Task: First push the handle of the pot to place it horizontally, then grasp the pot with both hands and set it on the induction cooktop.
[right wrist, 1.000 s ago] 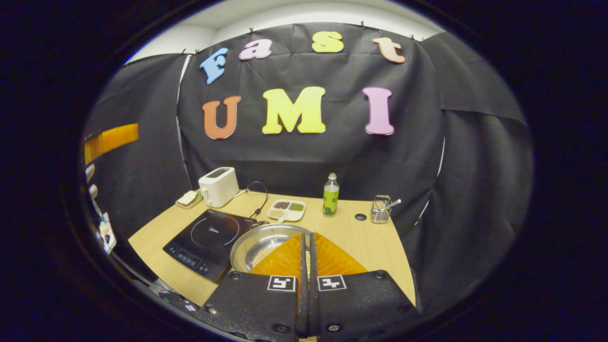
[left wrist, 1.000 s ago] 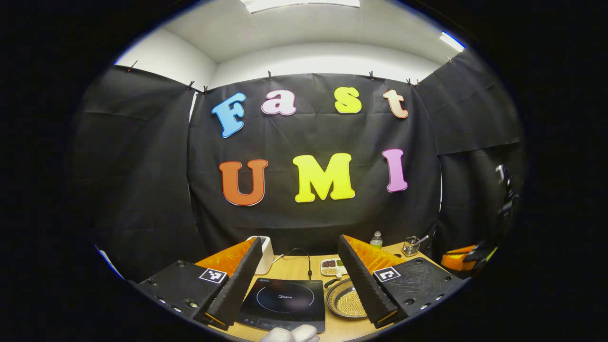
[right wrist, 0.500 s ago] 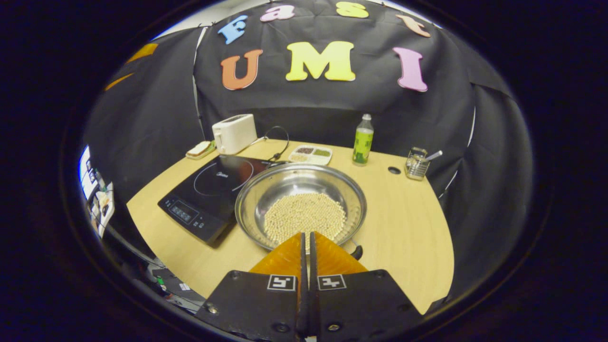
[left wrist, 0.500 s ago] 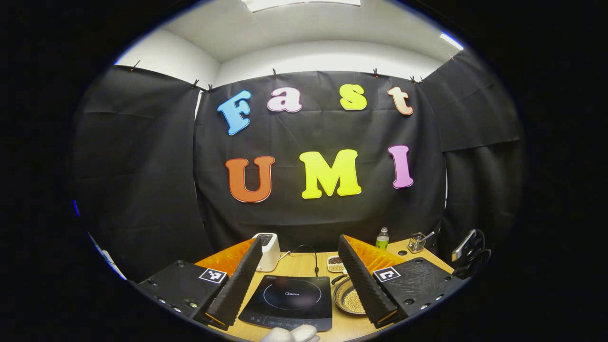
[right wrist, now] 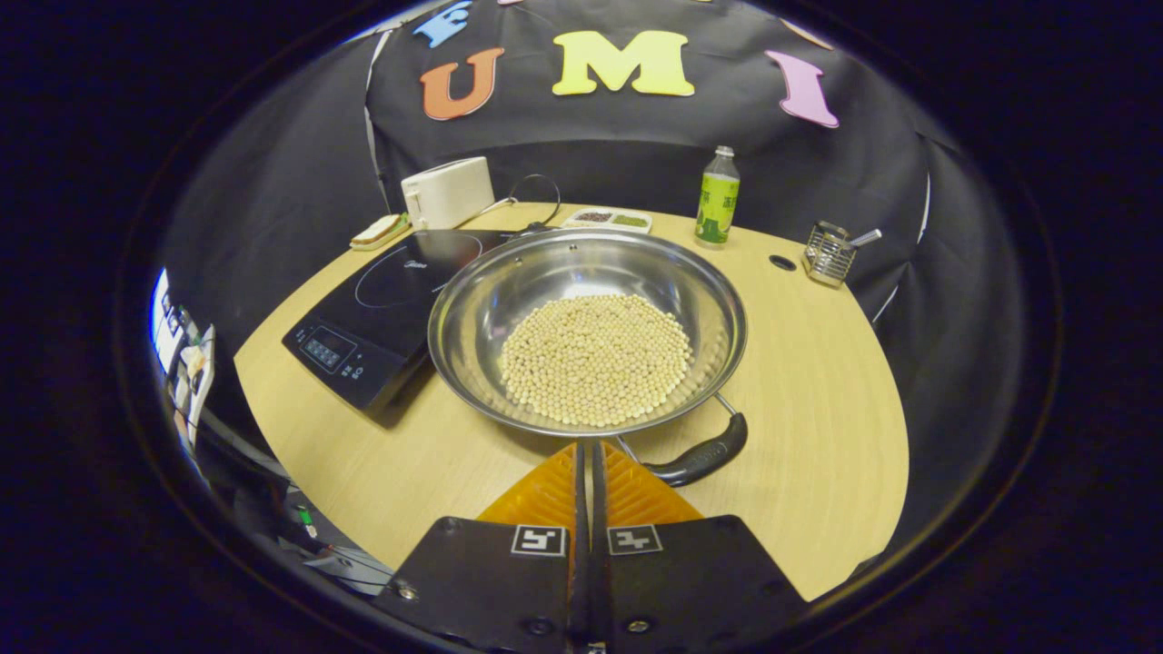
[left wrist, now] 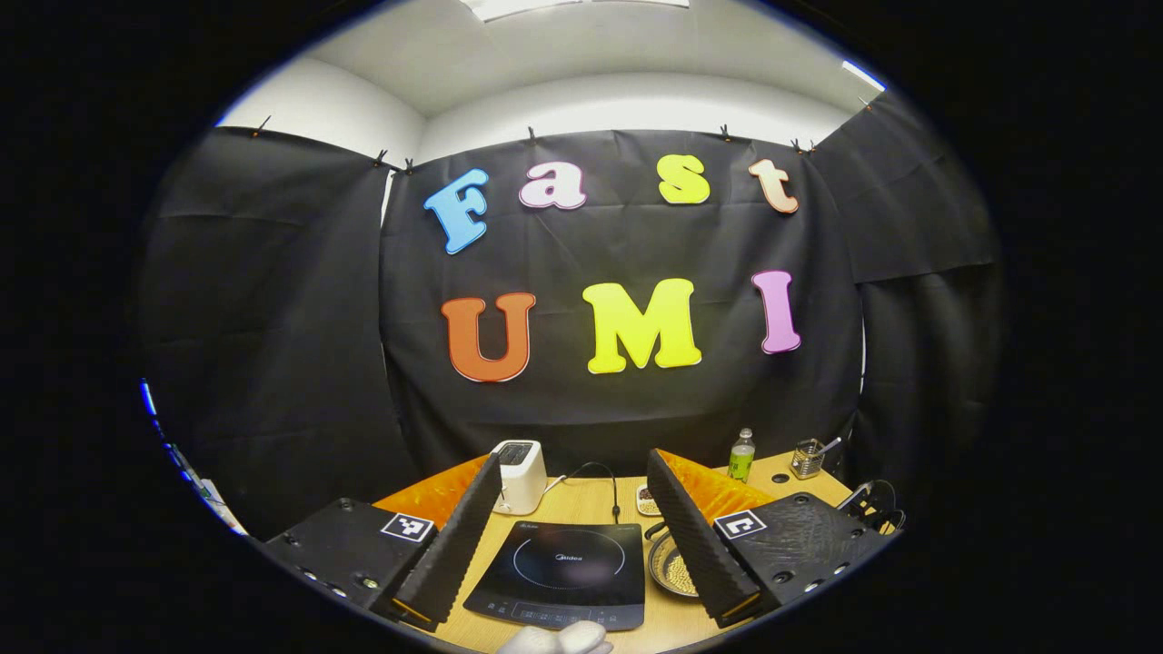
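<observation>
Two grippers, left gripper (left wrist: 574, 527) spread, right gripper (right wrist: 587, 447) closed

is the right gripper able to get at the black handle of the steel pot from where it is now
Probably yes. The right gripper, shut, sits just short of the black handle on the near rim of the steel pot of pale beans, with bare wooden table around it and nothing between.
</observation>
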Demonstrator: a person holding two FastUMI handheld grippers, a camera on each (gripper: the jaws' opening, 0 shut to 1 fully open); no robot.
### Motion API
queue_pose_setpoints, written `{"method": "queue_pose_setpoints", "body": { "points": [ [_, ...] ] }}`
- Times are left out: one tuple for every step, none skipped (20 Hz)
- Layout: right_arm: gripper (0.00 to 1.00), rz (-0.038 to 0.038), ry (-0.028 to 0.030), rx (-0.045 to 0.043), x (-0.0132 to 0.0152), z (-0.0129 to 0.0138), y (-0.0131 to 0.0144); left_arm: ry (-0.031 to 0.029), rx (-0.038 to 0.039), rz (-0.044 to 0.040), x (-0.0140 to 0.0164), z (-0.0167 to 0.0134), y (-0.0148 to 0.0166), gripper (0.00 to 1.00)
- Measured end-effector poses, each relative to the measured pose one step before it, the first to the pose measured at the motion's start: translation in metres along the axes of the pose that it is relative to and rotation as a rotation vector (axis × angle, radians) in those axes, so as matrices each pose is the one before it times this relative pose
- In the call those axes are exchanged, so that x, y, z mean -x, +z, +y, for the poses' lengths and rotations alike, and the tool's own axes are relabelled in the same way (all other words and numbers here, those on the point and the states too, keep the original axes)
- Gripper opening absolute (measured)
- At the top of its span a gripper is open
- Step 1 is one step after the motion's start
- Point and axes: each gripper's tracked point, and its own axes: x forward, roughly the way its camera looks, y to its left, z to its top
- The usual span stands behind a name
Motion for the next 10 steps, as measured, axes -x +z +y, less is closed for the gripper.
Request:
{"method": "queue_pose_setpoints", "body": {
  "points": [
    [0.04, 0.01166, -0.00980, -0.00044, -0.00264, -0.00419, -0.00347, 0.00219, -0.00034, 0.00338, -0.00014, 0.00096, -0.00089, 0.96],
    [0.01, 0.00287, -0.00028, -0.00538, -0.00076, -0.00321, -0.00102, 0.00428, -0.00265, 0.00920, 0.00050, 0.00090, -0.00221, 0.96],
    [0.01, 0.00348, 0.00896, -0.00577, -0.00178, 0.00090, -0.00115, 0.00429, -0.00344, 0.00540, 0.00010, 0.00129, -0.00178, 0.96],
    [0.04, 0.00200, -0.00061, -0.00164, -0.00094, -0.00052, -0.00064, 0.00208, -0.00098, -0.00136, -0.00009, 0.00098, 0.00157, 0.96],
    [0.04, -0.00062, -0.00455, 0.00305, 0.00037, -0.00141, 0.00136, 0.00141, -0.00020, -0.00164, 0.00128, -0.00008, 0.00207, 0.96],
    [0.04, 0.00118, -0.00544, 0.00166, -0.00107, -0.00081, -0.00268, 0.00215, -0.00081, -0.00231, 0.00025, 0.00063, 0.00015, 0.96],
    [0.00, -0.00088, -0.00033, -0.00502, -0.00031, 0.00033, -0.00064, 0.00221, -0.00043, -0.00098, 0.00066, 0.00076, 0.00023, 0.96],
    [0.01, -0.00010, 0.00170, -0.00587, -0.00110, -0.00007, -0.00105, 0.00135, 0.00170, -0.00126, 0.00032, 0.00040, -0.00028, 0.96],
    [0.00, 0.00098, 0.00397, -0.00226, -0.00015, 0.00063, 0.00012, 0.00141, 0.00144, 0.00152, -0.00008, 0.00056, -0.00018, 0.96],
    [0.04, 0.00066, 0.00001, -0.00150, -0.00031, -0.00067, -0.00138, 0.00025, 0.00104, 0.00096, -0.00016, -0.00080, -0.00033, 0.96]
  ]
}}
